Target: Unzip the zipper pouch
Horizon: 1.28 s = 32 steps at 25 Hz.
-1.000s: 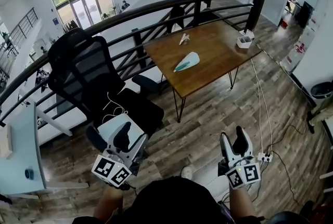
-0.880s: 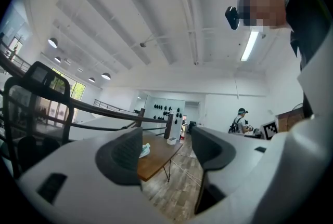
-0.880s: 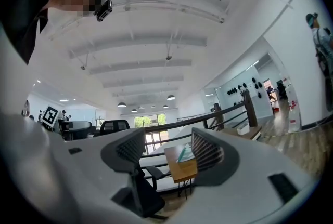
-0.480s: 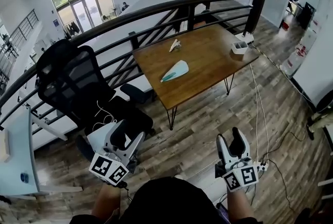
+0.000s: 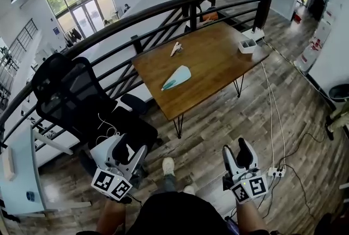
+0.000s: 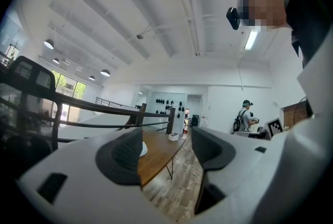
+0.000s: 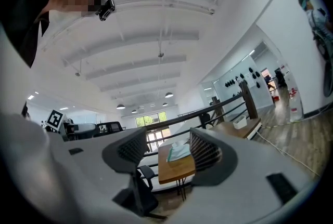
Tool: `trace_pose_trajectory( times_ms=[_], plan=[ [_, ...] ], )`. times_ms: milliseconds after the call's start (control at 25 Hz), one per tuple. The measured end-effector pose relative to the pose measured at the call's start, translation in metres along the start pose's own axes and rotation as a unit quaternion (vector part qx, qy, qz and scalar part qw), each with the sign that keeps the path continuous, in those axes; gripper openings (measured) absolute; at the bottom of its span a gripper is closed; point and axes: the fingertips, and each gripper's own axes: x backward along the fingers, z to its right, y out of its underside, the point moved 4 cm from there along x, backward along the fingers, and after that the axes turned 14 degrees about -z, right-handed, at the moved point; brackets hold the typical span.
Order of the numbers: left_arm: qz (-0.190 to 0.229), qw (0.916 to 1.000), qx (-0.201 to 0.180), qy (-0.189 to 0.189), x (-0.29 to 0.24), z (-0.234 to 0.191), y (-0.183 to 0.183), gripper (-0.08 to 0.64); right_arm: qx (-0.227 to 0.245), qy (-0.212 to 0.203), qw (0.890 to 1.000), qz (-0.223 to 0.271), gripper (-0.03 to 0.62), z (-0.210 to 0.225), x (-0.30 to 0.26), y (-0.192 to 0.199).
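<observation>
Left claw (image 5: 132,148): jaws wide apart, nothing between them. Right claw (image 5: 235,151): jaws wide, just closing slightly, nothing between them. Both point level. Zipper pouch (image 5: 175,77) lies flat on desk (image 5: 218,65), well ahead of both claws, untouched. Office chair (image 5: 71,97) just ahead-left of left claw.

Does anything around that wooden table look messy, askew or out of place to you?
Only mildly: thin white cables trail loose across the wooden floor from the brown wooden table's corner to a white power strip. The pale teal zipper pouch lies flat, nothing spilled.
</observation>
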Motion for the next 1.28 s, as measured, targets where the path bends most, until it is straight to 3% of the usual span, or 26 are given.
trace_pose_trajectory(
  times_ms=[440,600,1280],
  plan=[
    [0.006,0.9993,0.012,0.034,-0.083,-0.059,-0.013,0.288,0.021,0.038,0.999,-0.006,0.230,0.022,-0.070,-0.031],
    [0.009,0.9990,-0.005,0.044,-0.113,-0.092,-0.029,0.279,0.030,0.041,0.999,-0.006,0.229,0.022,-0.116,-0.042],
    [0.010,0.9978,0.000,0.065,-0.173,-0.213,-0.053,0.253,0.045,0.032,0.998,-0.041,0.219,-0.004,-0.264,-0.052]
  ],
)
